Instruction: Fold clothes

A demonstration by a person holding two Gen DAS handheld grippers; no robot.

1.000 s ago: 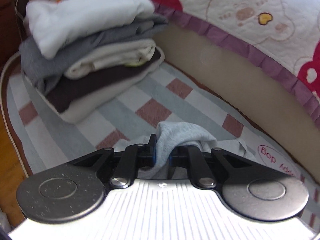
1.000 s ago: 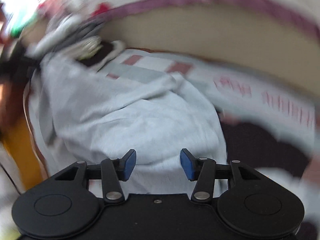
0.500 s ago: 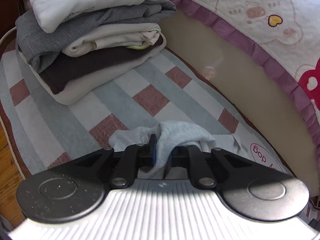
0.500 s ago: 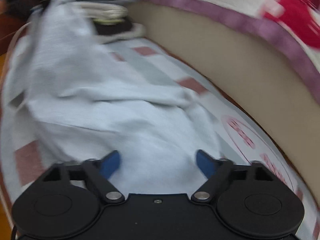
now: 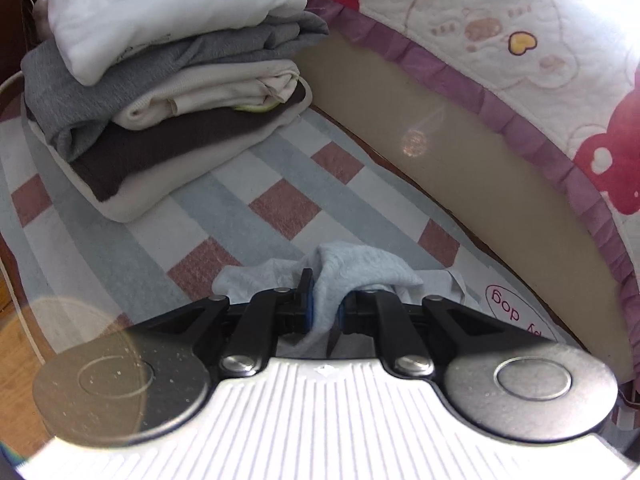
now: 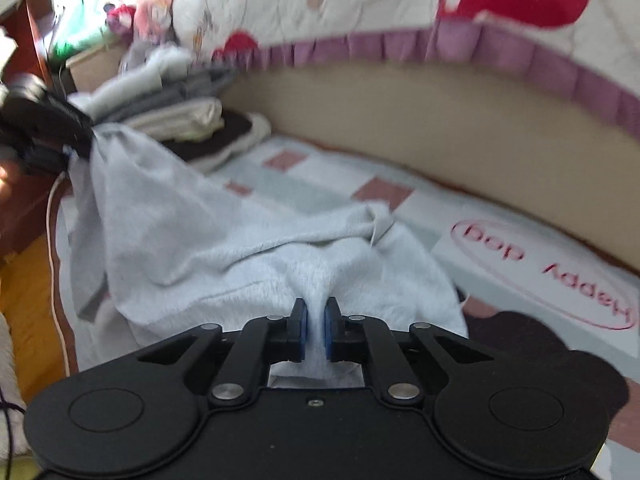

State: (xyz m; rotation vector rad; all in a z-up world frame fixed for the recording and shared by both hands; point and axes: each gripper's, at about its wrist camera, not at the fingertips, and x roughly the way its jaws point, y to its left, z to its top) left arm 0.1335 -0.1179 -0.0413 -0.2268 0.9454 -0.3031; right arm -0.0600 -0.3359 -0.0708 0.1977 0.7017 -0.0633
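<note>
Pale blue fleece garment point(image 6: 224, 248) stretches lengthwise from the left gripper point(image 5: 323, 312), clamped on one end, to the right gripper point(image 6: 315, 334), pinching the other.

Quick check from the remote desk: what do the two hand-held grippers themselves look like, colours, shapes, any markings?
The left hand-held gripper has a ribbed white body, two round grey discs speckled with dust, black linkage arms with silver rivets, and blue pads. The right hand-held gripper has the same shape but is all black, with silver rivets, a small central screw and blue pads. No cables, labels or sleeves are visible on either.
</note>
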